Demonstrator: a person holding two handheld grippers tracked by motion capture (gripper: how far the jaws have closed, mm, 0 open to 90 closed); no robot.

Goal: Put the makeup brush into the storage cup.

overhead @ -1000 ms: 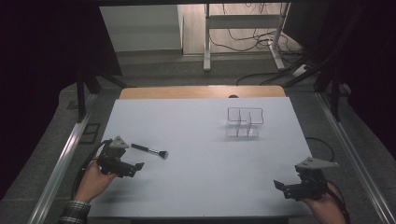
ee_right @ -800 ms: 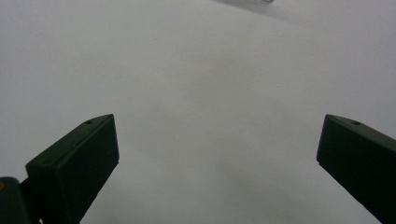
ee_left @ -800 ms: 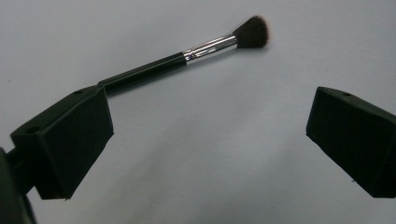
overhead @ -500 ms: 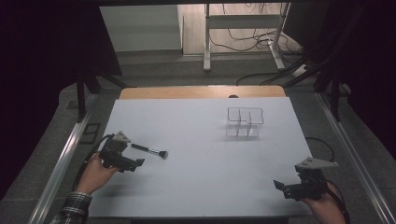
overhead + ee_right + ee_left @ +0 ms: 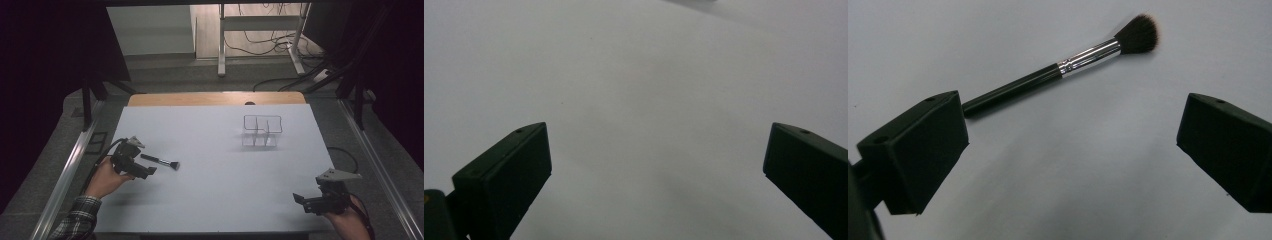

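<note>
the left gripper (image 5: 145, 171) hovers with its jaws spread wide just beside the handle end of a makeup brush (image 5: 160, 161), which lies flat on the white table (image 5: 210, 200), bristles pointing away from it. the right gripper (image 5: 305, 200) sits at the table's near right corner, jaws wide and holding nothing, well apart from the clear organiser (image 5: 262, 131).

1. A makeup brush (image 5: 160, 161) lies flat on the white table (image 5: 210, 200), well to the left of the clear wire-rimmed organizer (image 5: 261, 131).
2. It has a slim black handle, a shiny silver ferrule and a dark, fluffy bristle head.
3. The bristles point toward the organizer.
</note>
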